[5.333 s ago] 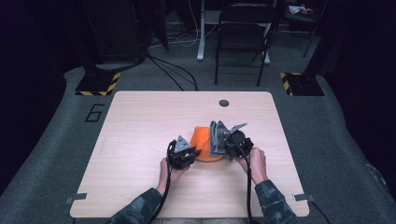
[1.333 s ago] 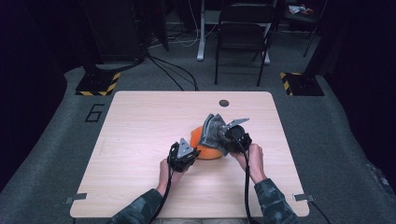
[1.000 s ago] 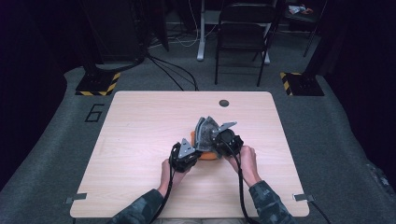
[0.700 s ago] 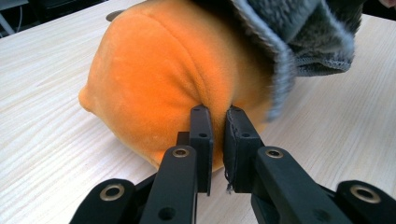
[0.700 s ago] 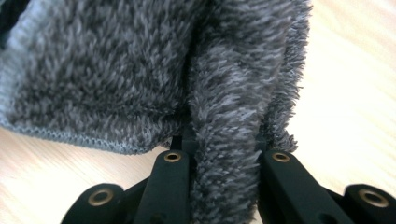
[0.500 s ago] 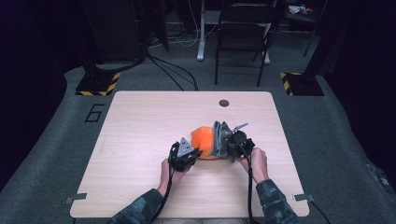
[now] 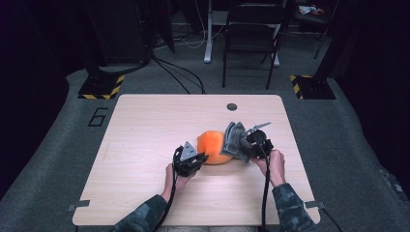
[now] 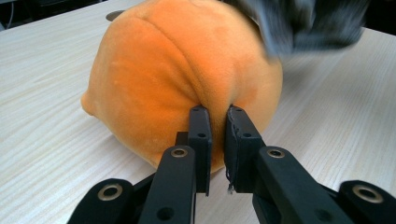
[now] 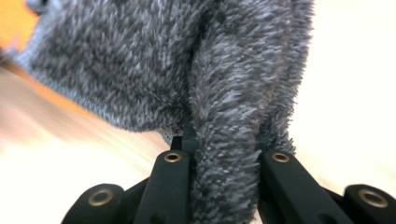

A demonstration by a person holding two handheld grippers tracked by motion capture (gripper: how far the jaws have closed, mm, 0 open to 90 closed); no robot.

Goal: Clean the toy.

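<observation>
two grippers at work on an orange plush, one pinching it, one holding a grey cloth

in the high view the orange plush (image 7: 215, 146) sits on the wooden table (image 7: 145, 125) a little right of the frame's centre. the left gripper (image 7: 189, 159) lies at the plush's lower left edge, held by the person's left hand (image 7: 173, 178), which comes up from the bottom of the frame. in the left gripper view its two black jaws rise from the bottom centre, nearly closed, and nip a small fold of the orange plush (image 8: 182, 70), which takes up most of the upper middle of that frame.

the right gripper (image 7: 251, 142) is just right of the plush, in the person's right hand (image 7: 274, 164). it is clamped on a fuzzy grey cloth (image 7: 234, 140) that touches the plush's right side. in the right gripper view a thick fold of the grey cloth (image 9: 224, 154) runs down between the jaws, and the rest of it spreads across the upper part of the frame; a sliver of orange shows in the upper left corner, blurred.

a small dark round fitting (image 7: 232, 106) is set into the tabletop near its far edge, above the plush.
</observation>
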